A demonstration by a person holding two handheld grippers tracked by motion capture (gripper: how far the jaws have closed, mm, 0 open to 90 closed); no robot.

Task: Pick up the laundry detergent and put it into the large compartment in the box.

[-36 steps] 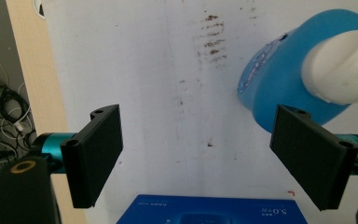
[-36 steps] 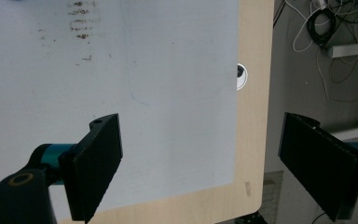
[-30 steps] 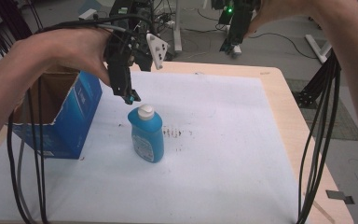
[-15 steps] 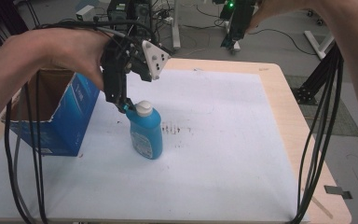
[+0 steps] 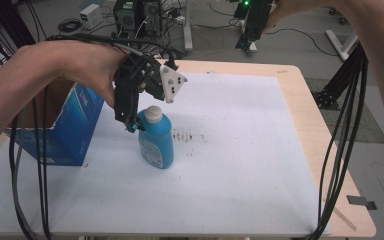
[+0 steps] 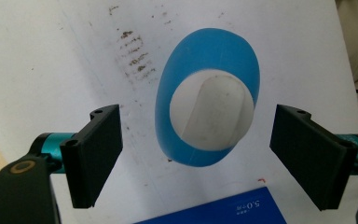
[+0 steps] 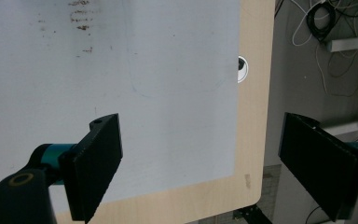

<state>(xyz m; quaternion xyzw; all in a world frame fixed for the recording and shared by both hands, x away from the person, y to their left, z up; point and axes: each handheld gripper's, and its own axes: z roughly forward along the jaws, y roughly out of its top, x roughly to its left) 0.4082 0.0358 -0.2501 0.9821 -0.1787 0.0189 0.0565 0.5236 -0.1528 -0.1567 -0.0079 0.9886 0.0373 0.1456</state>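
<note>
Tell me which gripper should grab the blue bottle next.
Left. The left gripper hangs open right over the blue bottle, jaws either side of its white cap; the right gripper is held beyond the table's far edge.

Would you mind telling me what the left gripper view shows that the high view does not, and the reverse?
Left gripper view alone: the bottle's white cap seen from straight above, centred between the left claw's wide-open jaws, neither jaw touching it.

High view alone: the bottle's label side, the open cardboard interior of the blue box, the person's hands, and the right claw held high beyond the table's far edge.

Both: the blue bottle, the white mat with its dark smudges, and part of the blue box.
</note>
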